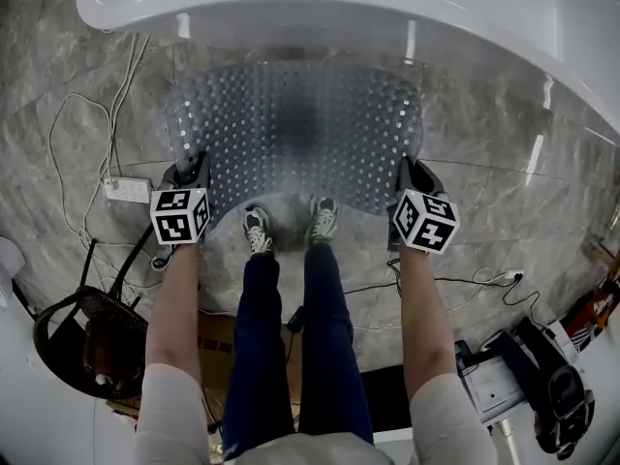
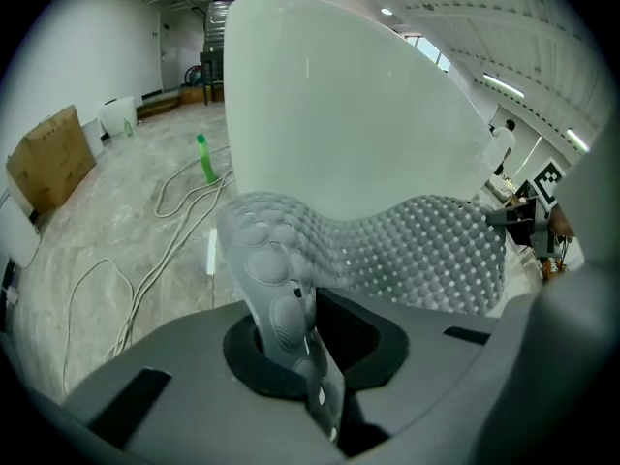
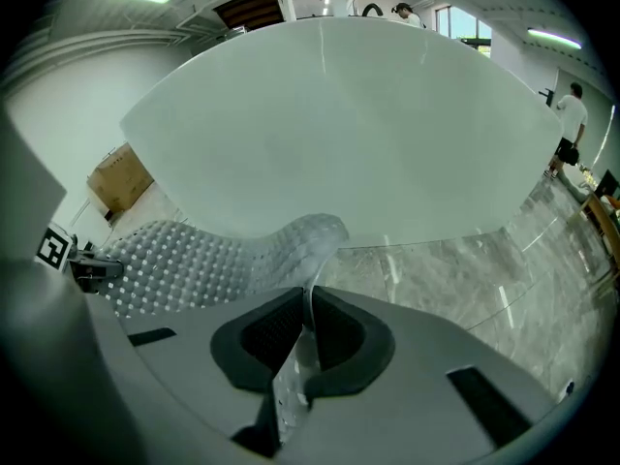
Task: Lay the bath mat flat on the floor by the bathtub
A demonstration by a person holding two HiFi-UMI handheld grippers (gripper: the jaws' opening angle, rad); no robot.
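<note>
Bath mat point(image 1: 291, 134) pinched at both near corners: left gripper point(image 1: 190, 174) and right gripper point(image 1: 411, 177) each clamped on it, well apart so it hangs spread without folds. Far edge dips toward floor point(image 1: 494, 153), just beside bathtub point(image 1: 339, 8); not flat yet.

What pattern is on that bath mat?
The bath mat is clear grey with round bumps; head view best.

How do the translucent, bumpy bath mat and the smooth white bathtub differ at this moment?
The bath mat is see-through and bumpy; the bathtub is opaque and glossy. The left gripper and right gripper pinch the bath mat's near corners; neither holds the bathtub. The bath mat sags in a curve; the bathtub is rigid. Both are over the grey marbled floor.
</note>
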